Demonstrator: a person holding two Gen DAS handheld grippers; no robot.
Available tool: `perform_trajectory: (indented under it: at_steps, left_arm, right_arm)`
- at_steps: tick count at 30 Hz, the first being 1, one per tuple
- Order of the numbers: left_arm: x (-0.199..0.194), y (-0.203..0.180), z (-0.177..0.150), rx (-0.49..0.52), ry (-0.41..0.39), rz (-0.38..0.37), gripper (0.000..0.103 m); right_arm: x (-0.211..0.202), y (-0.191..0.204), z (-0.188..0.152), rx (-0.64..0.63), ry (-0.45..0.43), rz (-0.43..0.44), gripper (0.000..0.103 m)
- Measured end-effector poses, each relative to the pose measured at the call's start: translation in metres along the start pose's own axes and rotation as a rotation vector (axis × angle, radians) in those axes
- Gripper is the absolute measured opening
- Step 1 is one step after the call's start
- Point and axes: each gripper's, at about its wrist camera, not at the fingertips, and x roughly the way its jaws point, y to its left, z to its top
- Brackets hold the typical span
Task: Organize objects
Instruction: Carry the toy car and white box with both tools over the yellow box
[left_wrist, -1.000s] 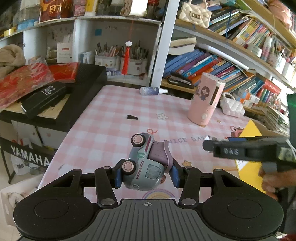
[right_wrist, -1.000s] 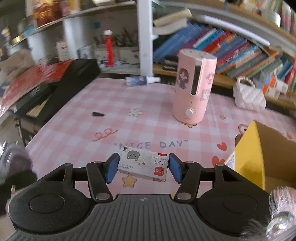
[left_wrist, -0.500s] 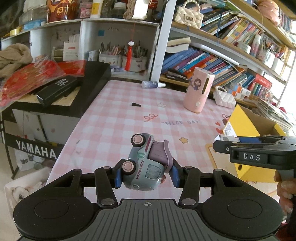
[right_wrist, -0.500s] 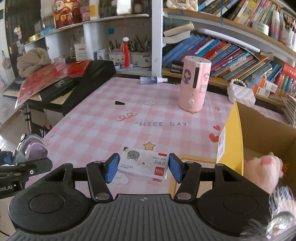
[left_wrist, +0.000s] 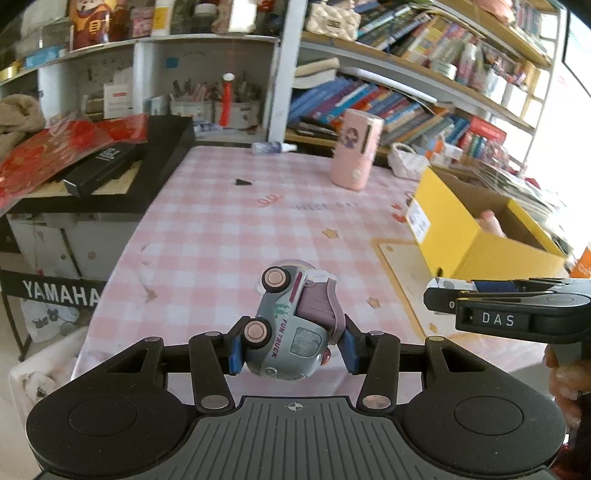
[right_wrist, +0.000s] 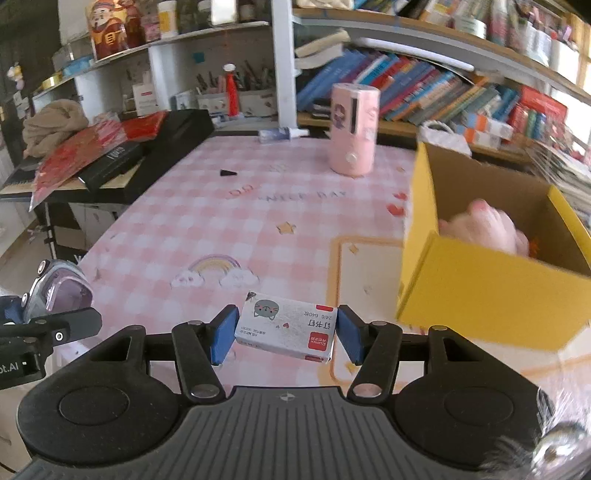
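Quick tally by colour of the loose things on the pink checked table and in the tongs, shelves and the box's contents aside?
Pink: 1, the cylinder
Yellow: 1, the cardboard box
Grey-blue: 1, toy truck in the left tongs
White: 1, staple box in the right tongs
Clear-blue: 1, lying bottle
Black: 1, small wedge
Total: 6

"FUN TRUCK" runs along the side of the toy truck (left_wrist: 286, 334); "DAS" is printed on the right gripper (left_wrist: 496, 318); "YAMAHA" stands in white on a black keyboard stand panel (left_wrist: 59, 295); the small staple box (right_wrist: 286, 329) reads "24/6"
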Motion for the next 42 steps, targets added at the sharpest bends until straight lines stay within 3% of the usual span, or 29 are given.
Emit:
perform_trajectory:
  at_steps: [16,34,42]
  left_arm:
    - [-0.003,-0.048,-0.022,0.165,0.061,-0.170,0.047]
    - [0.022,-0.123,-0.012,0.301,0.073,-0.308,0.047]
    - [0.039,-0.153,0.000,0.317,0.066,-0.315,0.047]
  right_arm:
    - [-0.050,-0.033,-0.062,0.172,0.036,-0.153,0.055]
    - [-0.081,-0.099,-0.081,0.304,0.018,-0.296,0.055]
    - [-0.080,-0.135,-0.072,0.315,0.012,-0.314,0.055]
